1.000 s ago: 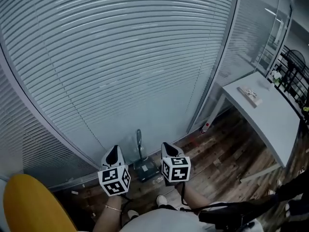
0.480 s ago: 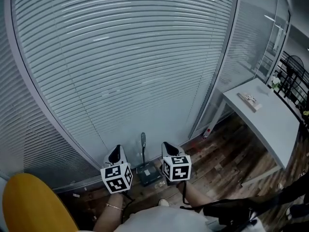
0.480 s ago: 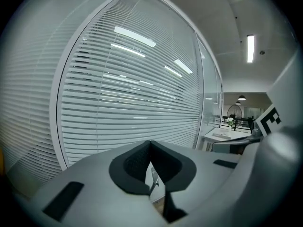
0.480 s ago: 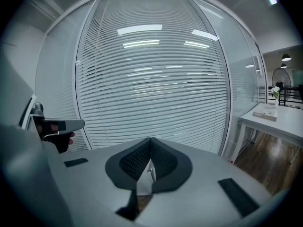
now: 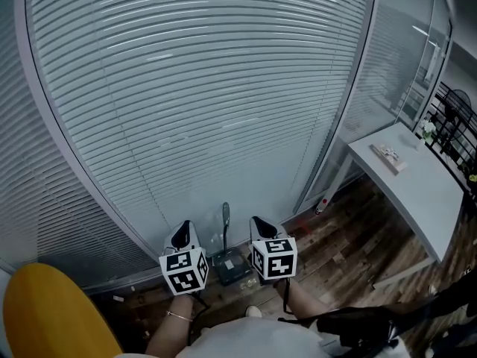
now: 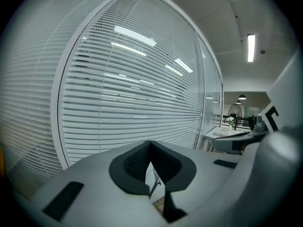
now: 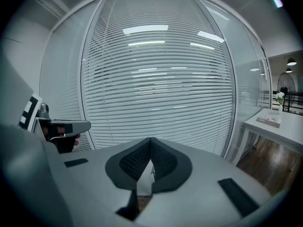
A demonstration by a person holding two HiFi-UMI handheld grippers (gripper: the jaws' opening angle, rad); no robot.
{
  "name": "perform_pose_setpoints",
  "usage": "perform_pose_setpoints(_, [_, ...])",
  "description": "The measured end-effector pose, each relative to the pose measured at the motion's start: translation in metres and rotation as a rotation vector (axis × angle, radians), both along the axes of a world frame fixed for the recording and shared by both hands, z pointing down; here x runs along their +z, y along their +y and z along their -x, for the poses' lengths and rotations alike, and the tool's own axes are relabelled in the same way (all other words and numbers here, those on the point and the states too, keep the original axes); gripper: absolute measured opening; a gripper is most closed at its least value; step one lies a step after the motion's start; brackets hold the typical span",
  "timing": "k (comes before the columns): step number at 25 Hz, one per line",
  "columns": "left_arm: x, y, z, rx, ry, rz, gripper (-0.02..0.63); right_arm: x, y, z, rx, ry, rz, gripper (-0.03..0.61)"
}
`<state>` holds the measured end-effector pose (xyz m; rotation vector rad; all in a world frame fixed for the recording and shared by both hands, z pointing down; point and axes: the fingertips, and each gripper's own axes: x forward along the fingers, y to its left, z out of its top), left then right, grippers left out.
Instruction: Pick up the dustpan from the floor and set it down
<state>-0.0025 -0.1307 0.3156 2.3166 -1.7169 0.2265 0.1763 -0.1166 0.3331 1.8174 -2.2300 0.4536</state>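
Head view: left gripper (image 5: 182,236) and right gripper (image 5: 259,228) both clenched empty, tips meeting; the dustpan (image 5: 232,265) sits on the wooden floor (image 5: 350,237) between them

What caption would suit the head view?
Shut left tool and shut right tool hover over a dustpan on the wood floor by blinds.

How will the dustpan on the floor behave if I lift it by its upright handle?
Probably stiff and light: the dustpan is a dark pan with a slim handle. Held high on the handle, the pan may swing or tilt.
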Motion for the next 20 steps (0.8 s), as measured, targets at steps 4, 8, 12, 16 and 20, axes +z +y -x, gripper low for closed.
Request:
perform_pose_setpoints(4, [0.001,0.0011,0.0047,-0.001,-0.001,0.008,0.018,0.0,0.0024,0.0043,0.002,-0.001,0.007,0.031])
perform_pose_setpoints(8, [-0.0017,0.0009,0.0056,0.001,-0.005,0.01,0.018,-0.0016,0.0047,0.0026,0.015,-0.001,0.014,0.031])
perform_pose_setpoints(12, [0.0009,0.0034,0.0031,0.005,-0.009,0.011,0.017,-0.0008,0.0086,-0.003,0.028,0.001,0.011,0.031])
perform_pose_setpoints(16, [0.0003,0.0002,0.0064,0.008,-0.01,0.014,0.018,-0.0031,0.0067,-0.0004,0.033,0.004,0.011,0.031])
perform_pose_setpoints(20, [-0.0057,-0.0032,0.0089,0.015,-0.015,0.012,0.018,-0.0087,0.005,0.0032,0.039,0.003,0.01,0.031])
